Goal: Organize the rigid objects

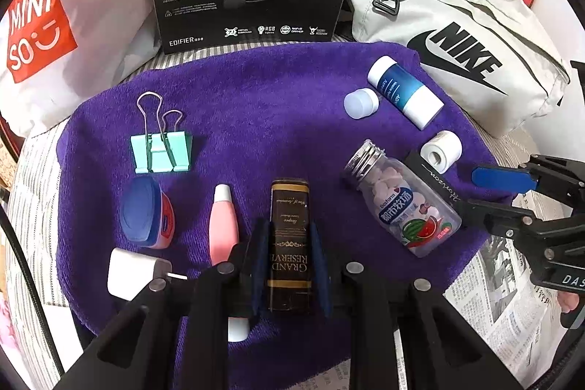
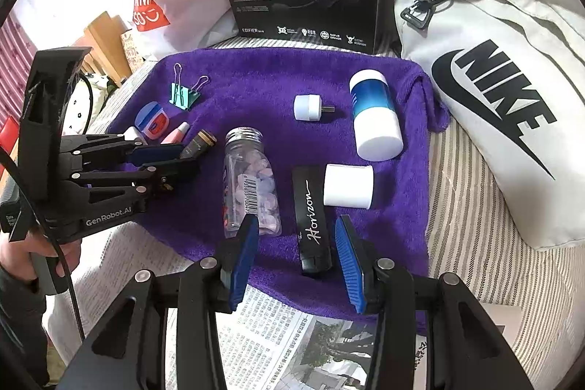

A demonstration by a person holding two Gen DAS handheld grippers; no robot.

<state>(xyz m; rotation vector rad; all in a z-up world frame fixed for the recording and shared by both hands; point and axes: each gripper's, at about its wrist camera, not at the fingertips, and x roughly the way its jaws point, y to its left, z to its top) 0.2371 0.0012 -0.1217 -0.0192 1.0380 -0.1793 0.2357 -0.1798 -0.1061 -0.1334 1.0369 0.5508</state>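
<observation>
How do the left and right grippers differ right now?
The left gripper is shut on the Grand Reserve box; the right gripper is open, holding nothing, its fingers either side of the Horizon case. Both sit over the purple towel.

Purple towel (image 1: 256, 105), mint binder clip (image 1: 161, 152)

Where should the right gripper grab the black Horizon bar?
Probably across its narrow width at the near end, coming straight in from the front. The black Horizon bar lies flat on the purple towel, long axis pointing at the open right gripper; its far end is crowded by the white cylinder.
</observation>
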